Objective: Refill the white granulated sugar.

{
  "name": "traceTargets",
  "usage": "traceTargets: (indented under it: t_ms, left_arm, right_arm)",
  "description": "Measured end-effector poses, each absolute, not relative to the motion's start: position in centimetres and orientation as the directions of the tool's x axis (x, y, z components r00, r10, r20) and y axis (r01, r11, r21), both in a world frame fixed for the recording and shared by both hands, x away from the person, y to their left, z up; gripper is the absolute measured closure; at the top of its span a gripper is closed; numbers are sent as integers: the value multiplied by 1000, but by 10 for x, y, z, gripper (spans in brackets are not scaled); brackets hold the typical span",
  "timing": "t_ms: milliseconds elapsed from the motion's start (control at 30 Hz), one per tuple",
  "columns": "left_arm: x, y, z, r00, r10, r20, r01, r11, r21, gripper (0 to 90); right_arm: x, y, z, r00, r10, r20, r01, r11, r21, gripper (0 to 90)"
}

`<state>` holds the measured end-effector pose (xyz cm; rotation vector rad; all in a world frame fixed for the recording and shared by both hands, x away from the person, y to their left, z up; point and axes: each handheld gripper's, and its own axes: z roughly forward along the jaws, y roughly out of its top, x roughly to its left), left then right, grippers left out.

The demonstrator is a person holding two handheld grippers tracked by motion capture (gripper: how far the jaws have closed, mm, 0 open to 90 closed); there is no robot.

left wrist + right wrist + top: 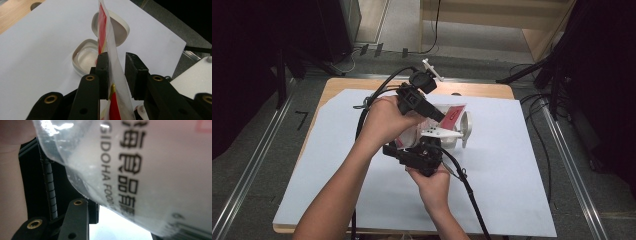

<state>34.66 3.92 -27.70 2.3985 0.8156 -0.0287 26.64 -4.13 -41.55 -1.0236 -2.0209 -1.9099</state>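
Observation:
A clear plastic bag (451, 118) with red and white print hangs above the table between both grippers. My left gripper (439, 117) reaches in from the upper left, and the left gripper view has the bag (112, 50) standing edge-on between its pads, which press on it. My right gripper (424, 145) holds the bag's lower end from below. In the right gripper view the bag (150, 170) with black lettering lies close over the right gripper (122, 220), against one pad and hiding the other jaw. Under the bag sits an open white container (85, 56) with its lid (117, 27) beside it.
A white sheet (512, 165) covers most of the wooden table (347, 85). Black cables (472, 195) trail from both grippers across the near side. A hole in the tabletop (36, 5) sits at the far edge. Black stands flank the table.

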Motion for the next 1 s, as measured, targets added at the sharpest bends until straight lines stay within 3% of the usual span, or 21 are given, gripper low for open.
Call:
traceTargets:
  t_ms: [500,1000]
  left_arm:
    - [338,69,-293,793,546,-269,591,-586,554,749]
    - [344,60,-286,805,543,-237,574,-615,541,749]
  right_arm:
    - [257,-23,-427,-766,424,484,542,20,840,629]
    - [261,-24,-421,-755,421,502,551,-8,835,617]
